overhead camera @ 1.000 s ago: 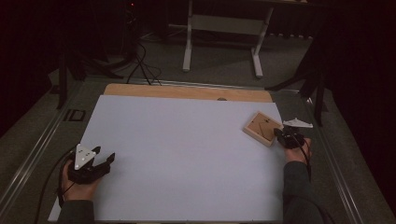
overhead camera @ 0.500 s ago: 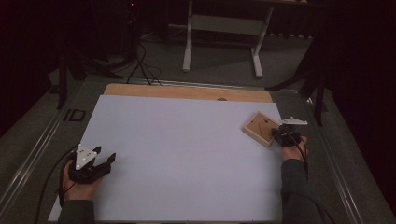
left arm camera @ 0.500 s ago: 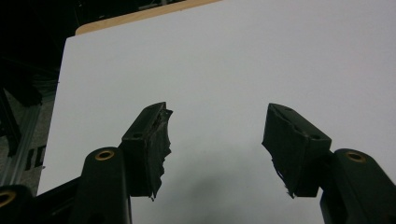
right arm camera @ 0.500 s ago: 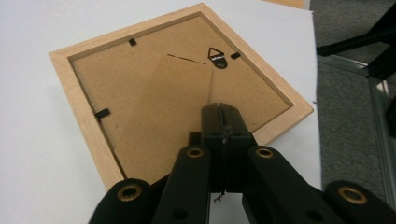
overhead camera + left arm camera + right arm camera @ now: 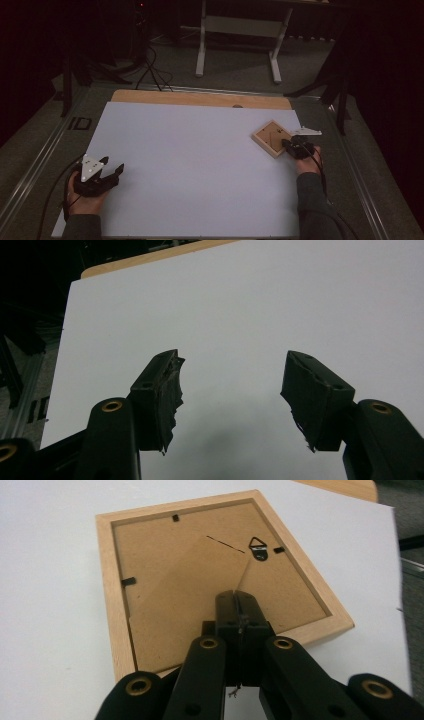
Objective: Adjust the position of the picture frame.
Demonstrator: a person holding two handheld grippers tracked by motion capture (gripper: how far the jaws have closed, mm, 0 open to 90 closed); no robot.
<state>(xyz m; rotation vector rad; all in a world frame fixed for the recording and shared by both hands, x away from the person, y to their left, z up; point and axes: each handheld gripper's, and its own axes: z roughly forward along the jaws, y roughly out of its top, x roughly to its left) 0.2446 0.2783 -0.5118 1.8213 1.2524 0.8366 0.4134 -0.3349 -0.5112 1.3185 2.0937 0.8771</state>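
Observation:
A light wooden picture frame (image 5: 271, 137) lies face down at the right of the white sheet, showing its brown backing (image 5: 165, 570), a fold-out stand flap (image 5: 190, 590) and a small metal hanger (image 5: 258, 545). My right gripper (image 5: 287, 144) reaches over the frame's near corner. Its jaws are shut together (image 5: 239, 596), with the tips at the lower edge of the stand flap. I cannot tell whether they pinch the flap. My left gripper (image 5: 117, 170) rests at the sheet's front left, open (image 5: 230, 390), with nothing between its fingers.
The white sheet (image 5: 200, 150) covers most of the table, and a strip of wooden tabletop (image 5: 200, 97) shows at the far edge. Metal rails run along both sides. Behind the table are a white stand's legs (image 5: 237, 45) and cables on the floor.
My right gripper has edged slightly left over the frame's corner. The left hand and the frame have stayed where they were.

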